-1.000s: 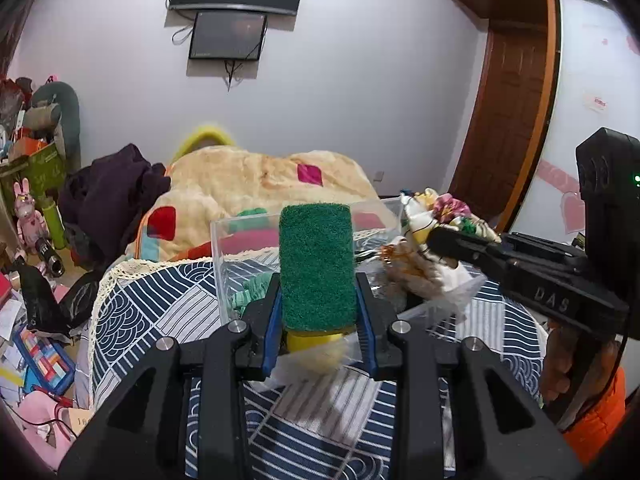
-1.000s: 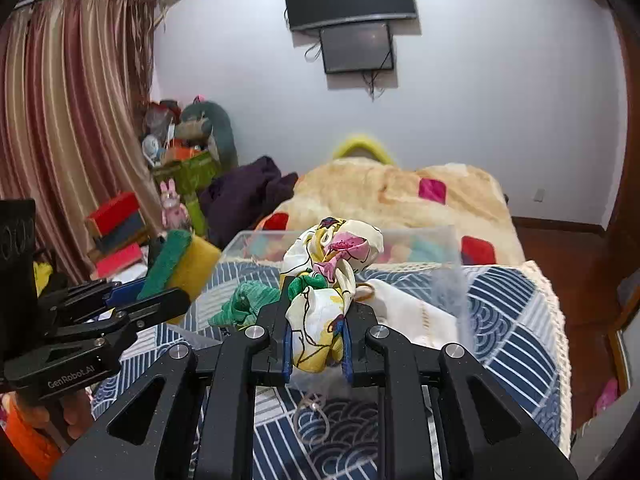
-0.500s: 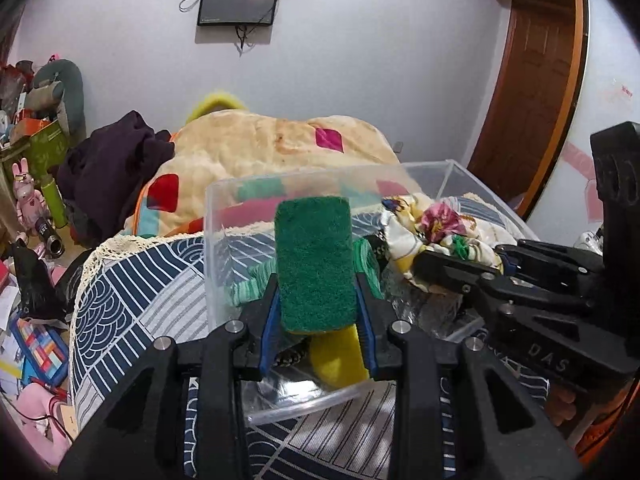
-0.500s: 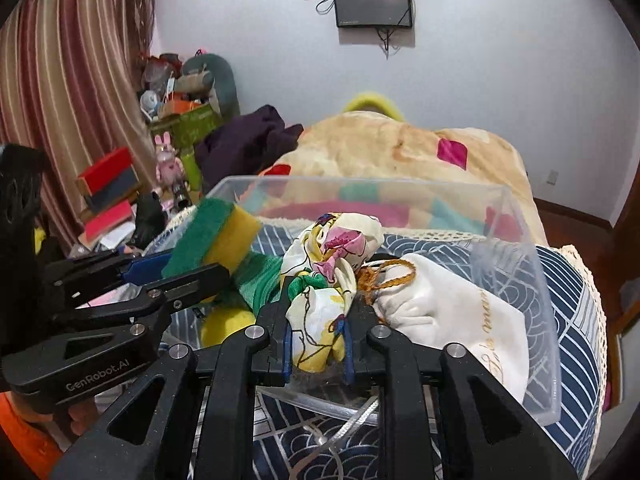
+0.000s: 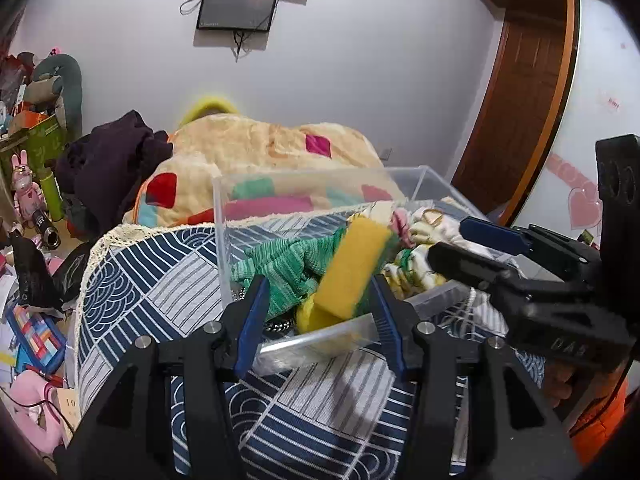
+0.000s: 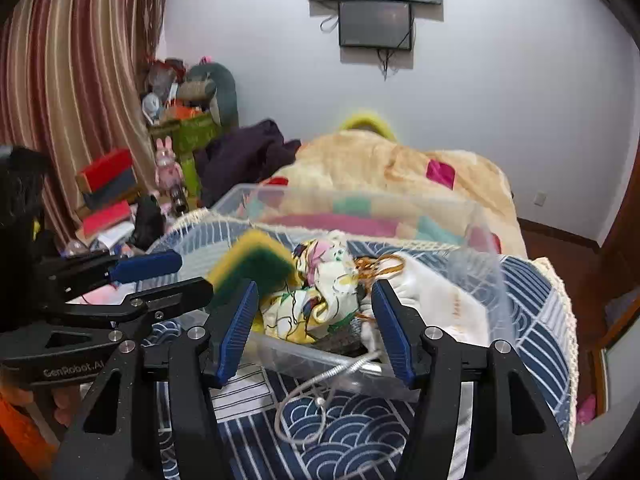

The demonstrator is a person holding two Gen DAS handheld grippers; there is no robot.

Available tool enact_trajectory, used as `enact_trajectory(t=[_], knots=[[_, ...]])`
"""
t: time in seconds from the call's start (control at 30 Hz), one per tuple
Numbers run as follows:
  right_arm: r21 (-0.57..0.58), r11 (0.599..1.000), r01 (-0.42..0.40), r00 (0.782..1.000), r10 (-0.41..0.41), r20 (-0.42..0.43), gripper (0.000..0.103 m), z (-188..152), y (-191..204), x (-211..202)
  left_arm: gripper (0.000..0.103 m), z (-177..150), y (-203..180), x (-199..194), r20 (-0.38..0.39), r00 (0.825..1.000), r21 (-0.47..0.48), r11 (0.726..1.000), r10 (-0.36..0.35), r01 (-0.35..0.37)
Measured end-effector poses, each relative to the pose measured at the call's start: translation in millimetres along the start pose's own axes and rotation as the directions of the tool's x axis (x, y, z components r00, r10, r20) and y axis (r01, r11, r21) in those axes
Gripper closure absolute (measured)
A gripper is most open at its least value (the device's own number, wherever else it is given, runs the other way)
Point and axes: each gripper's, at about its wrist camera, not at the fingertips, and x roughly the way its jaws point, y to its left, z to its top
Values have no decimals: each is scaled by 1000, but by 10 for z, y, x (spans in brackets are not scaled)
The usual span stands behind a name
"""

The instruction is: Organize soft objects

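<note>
A clear plastic bin [image 5: 224,216] [image 6: 476,224] stands on the blue patterned cloth. My left gripper [image 5: 320,316] is open at its near wall; a yellow-and-green sponge [image 5: 352,264] [image 6: 252,264], blurred, tilts free inside the bin between the jaws, above a green knit cloth [image 5: 284,268]. My right gripper [image 6: 312,320] is open; the floral scarf [image 6: 320,296] [image 5: 416,268] lies loose in the bin between its jaws, next to a white pouch [image 6: 440,304] with a brown cord.
A beige patchwork quilt [image 5: 256,148] lies behind the bin, dark clothes [image 5: 108,160] to its left. Toys, boxes and clutter [image 6: 116,184] fill the floor on the left. A white drawstring [image 6: 316,392] trails over the bin's near edge. Wooden door [image 5: 516,112] at right.
Both grippers opened over the bin. The sponge left the left jaws and tipped into the bin. The scarf dropped out of the right jaws into the bin.
</note>
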Motion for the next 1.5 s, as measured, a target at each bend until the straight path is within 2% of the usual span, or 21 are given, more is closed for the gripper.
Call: enact_trajectory(t=[0.27,0.37,0.43,0.5,0.57,0.63,0.73,0.8,0.87,0.97,1.03,1.2,1.3,1.5], knots=[[35,999,9,990,-14,140,47,74,-67,-580,52,97,-167,-572,124,992,11,999,-34,33],[37,999,13,983,-20,185,40,48,-24,-771,52,108,-276,-804,173,984,28,999,-49,45],[25,999,31,976,-36,213,39,22,17,-894,49,99,-354,-967,206,977,43,998,-50,42],[25,998,49,971,-53,232,38,-6,40,-987,37,84,-415,-1090,238,970,54,998,-40,28],[35,998,53,966,-60,252,26,-31,45,-1074,31,60,-464,-1208,268,963,59,998,-31,15],[43,997,66,958,-75,276,22,-53,48,-1146,25,34,-491,-1294,286,958,58,998,-25,9],[47,996,70,953,-81,292,20,-76,48,-1224,19,-9,-519,-1373,303,953,55,998,-11,-6],[48,996,73,949,-84,304,16,-100,50,-1268,13,-51,-539,-1424,315,949,53,998,1,-19],[47,995,84,944,-95,317,10,-116,64,-1300,12,-84,-549,-1468,327,945,50,998,7,-25],[42,995,94,940,-103,327,7,-131,92,-1315,5,-121,-572,-1521,344,939,52,998,17,-37],[42,995,95,938,-103,330,6,-142,104,-1320,5,-146,-588,-1555,357,934,56,997,28,-51],[33,995,98,937,-104,333,5,-177,128,-1341,4,-177,-598,-1593,357,934,60,997,22,-46],[34,995,97,936,-103,336,0,-215,142,-1363,2,-199,-629,-1605,362,932,71,996,32,-62],[39,996,86,937,-94,338,0,-242,146,-1388,2,-215,-653,-1611,364,930,76,994,42,-74]])
